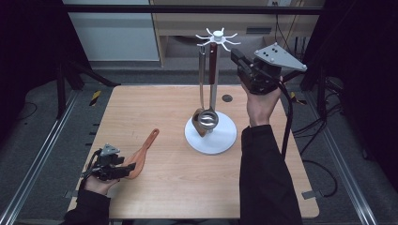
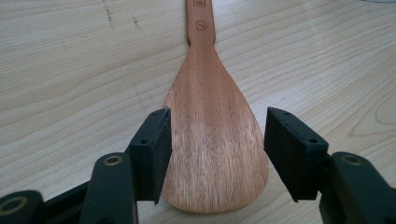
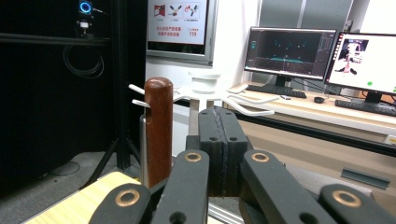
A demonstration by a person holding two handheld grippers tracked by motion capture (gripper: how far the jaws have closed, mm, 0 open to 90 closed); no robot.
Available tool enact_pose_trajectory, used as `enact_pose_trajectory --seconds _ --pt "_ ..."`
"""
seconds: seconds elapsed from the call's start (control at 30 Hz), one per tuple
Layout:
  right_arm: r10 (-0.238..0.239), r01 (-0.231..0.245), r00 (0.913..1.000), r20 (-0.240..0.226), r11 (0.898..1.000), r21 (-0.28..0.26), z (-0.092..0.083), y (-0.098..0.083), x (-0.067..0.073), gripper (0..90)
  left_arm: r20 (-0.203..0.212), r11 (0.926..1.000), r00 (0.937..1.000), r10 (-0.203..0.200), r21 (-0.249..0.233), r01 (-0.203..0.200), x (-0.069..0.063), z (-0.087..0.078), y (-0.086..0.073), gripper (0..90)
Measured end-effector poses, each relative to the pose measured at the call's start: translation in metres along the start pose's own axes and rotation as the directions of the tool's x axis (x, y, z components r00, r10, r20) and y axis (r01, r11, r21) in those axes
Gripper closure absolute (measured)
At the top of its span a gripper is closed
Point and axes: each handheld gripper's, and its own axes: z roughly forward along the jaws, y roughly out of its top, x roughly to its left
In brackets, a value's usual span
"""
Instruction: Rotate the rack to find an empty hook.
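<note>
Fingers (image 2: 154,144) of the left gripper (image 2: 217,154) straddle the wooden spatula (image 2: 212,140) blade, wide, ready to grasp, while the right gripper (image 3: 219,140), pressed closed and empty, waits beside the rack (image 1: 217,35).

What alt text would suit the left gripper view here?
The broad blade of a wooden spatula lies flat on the light wooden table between the open black jaws of the left gripper. One jaw sits at the blade's edge and the other stands clear. The spatula's narrow handle runs away toward the top of the picture.
</note>
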Motion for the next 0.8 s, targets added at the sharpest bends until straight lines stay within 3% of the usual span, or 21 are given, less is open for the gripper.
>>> enact_pose_trajectory --seconds 0.8 --pt "0.003 -0.003 0.9992 -0.041 1.000 -0.003 0.007 -0.003 0.014 90.0 0.000 1.0000 1.0000 0.000 -0.001 0.000 0.000 0.000 0.000 41.5"
